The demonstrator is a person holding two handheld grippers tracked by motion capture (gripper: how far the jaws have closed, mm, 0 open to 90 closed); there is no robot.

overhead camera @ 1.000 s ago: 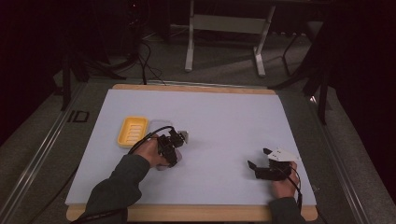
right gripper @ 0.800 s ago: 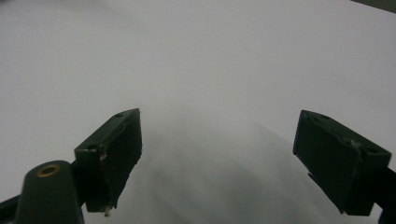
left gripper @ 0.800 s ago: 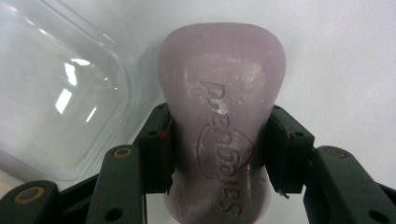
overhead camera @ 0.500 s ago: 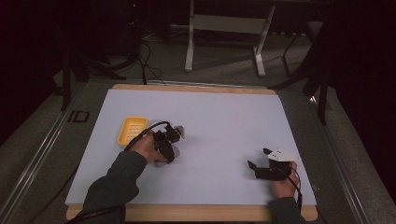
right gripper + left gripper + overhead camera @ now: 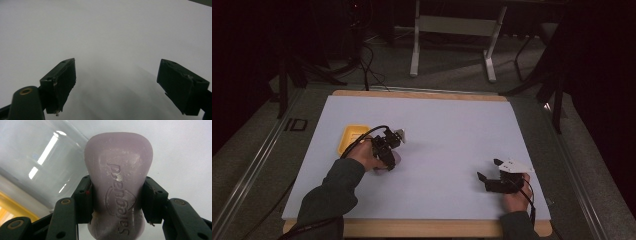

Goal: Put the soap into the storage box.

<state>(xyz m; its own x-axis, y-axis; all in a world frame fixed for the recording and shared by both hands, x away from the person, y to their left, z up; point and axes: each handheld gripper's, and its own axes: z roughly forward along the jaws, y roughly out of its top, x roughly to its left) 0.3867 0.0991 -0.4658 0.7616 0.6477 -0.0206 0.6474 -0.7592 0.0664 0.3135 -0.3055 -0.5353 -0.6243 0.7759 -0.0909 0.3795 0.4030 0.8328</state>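
Left hand-held gripper [image 5: 393,150] clamped on lilac soap bar [image 5: 118,185] — pads pressed on narrowed waist, embossed face toward camera. Bar held above tabletop [image 5: 452,125], just beside yellow tray [image 5: 348,136]; clear curved plastic piece [image 5: 37,162] behind bar. Likely stiff, waxy, light; slippery if squeezed off-centre — waist the best hold, rounded ends prone to squirt out. Right hand-held gripper [image 5: 489,181] jaws apart, nothing between, resting near front right of tabletop. Wide bare surface centre and right; tray rim close on left, front edge near forearm.
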